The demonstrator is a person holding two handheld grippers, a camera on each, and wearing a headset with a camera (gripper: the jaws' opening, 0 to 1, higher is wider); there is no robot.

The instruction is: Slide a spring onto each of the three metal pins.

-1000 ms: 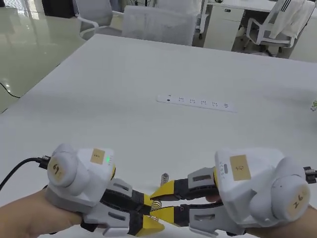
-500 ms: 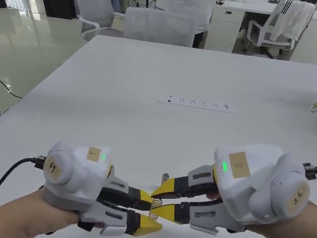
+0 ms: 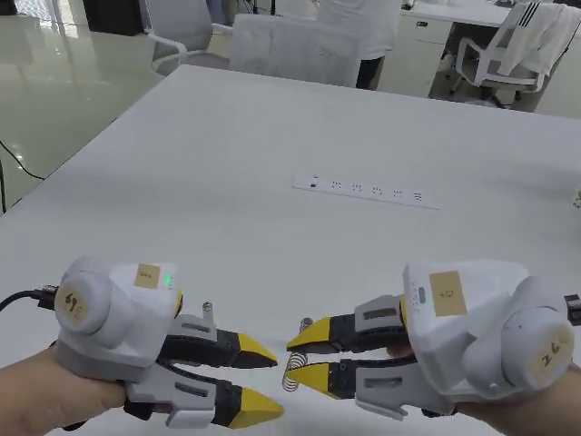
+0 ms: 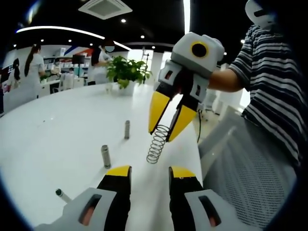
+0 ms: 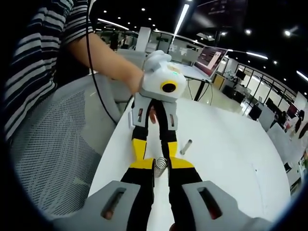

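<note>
Close to the near edge of the broad white table [image 3: 182, 163], two hand-held grippers facing each other tip to tip, just apart. Right gripper [image 3: 292, 357], white-bodied with black arms and yellow tips: jaws nearly together, clamped on one end of a thin silver wire coil spring [image 3: 291, 376]. Spring hanging slantwise from those tips in the left gripper view, free end pointing down toward the table top; touching the top or not, cannot tell. Same spring seen end-on between the yellow tips in the right gripper view. Left gripper [image 3: 270, 383], of the same make: jaws spread apart and empty, tips just short of the spring. Black cable [image 3: 23, 300] trailing from its rear across the table. Just beyond the grippers, toward the table's middle, three short grey metal pins [image 3: 207, 312] standing upright in a row. Far pin [image 4: 127, 129], nearest the right gripper, ribbed along its length like a coil. Middle pin [image 4: 105, 155] thicker and dull grey; sleeved or bare, cannot tell. Near pin [image 4: 60, 194] thin, with a dark tip. Well beyond them, around the table's middle, a long white power strip [image 3: 363, 192] lying flat. At the far edge, a grey mesh office chair [image 3: 290, 45] standing against the table.
</note>
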